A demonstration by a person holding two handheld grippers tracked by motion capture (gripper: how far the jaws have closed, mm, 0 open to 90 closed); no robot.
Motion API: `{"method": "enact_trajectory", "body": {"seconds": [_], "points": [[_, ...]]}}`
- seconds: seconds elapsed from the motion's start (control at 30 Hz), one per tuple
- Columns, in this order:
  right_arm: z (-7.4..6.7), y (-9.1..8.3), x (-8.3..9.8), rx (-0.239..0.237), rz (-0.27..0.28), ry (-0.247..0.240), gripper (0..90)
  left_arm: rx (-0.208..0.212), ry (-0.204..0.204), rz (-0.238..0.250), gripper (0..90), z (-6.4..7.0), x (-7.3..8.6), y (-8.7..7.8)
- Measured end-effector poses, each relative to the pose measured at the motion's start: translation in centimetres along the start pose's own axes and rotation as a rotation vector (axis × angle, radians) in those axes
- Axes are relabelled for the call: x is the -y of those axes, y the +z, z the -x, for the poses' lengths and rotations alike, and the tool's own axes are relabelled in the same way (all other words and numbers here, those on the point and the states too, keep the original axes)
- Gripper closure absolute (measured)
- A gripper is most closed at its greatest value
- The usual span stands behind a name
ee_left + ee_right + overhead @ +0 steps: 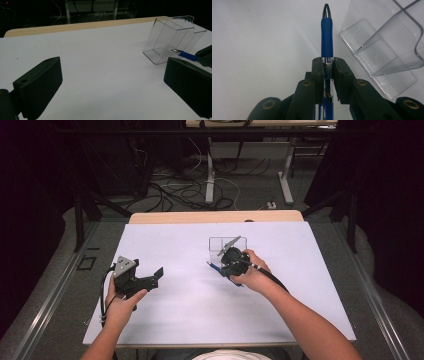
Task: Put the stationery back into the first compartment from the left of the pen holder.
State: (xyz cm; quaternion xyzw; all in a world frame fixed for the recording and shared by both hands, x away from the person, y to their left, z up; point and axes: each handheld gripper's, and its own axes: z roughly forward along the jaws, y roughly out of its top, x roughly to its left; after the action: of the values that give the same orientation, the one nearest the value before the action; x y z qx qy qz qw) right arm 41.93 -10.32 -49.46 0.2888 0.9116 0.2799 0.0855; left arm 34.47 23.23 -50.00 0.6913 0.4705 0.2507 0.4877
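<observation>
Right gripper view shows the right gripper (pixel 327 72) clamped on a blue pen (pixel 326 37), its jaws pinching the barrel so the silver tip points away along them, above the white table (pixel 262 50). A clear plastic box (pixel 387 47) stands just beside the pen's tip, apart from it. From the high view, the right gripper (pixel 226 265) hovers close to the box (pixel 220 244) at mid-table. The left gripper (pixel 155 276), well apart at the left, has its jaws spread wide with nothing between them.
</observation>
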Motion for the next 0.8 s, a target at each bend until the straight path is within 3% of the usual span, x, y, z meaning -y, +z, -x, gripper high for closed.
{"method": "enact_trajectory", "body": {"seconds": [0.5,0.8], "points": [[-1.2,-2.1,-1.8,-0.017,0.121,0.004,79.6,-0.006,0.006,-0.010,0.2,-0.1,0.1,0.1],[-1.2,-3.2,-2.8,0.009,0.207,0.018,79.6,-0.006,0.002,-0.002,0.2,-0.1,0.1,0.1]]}}
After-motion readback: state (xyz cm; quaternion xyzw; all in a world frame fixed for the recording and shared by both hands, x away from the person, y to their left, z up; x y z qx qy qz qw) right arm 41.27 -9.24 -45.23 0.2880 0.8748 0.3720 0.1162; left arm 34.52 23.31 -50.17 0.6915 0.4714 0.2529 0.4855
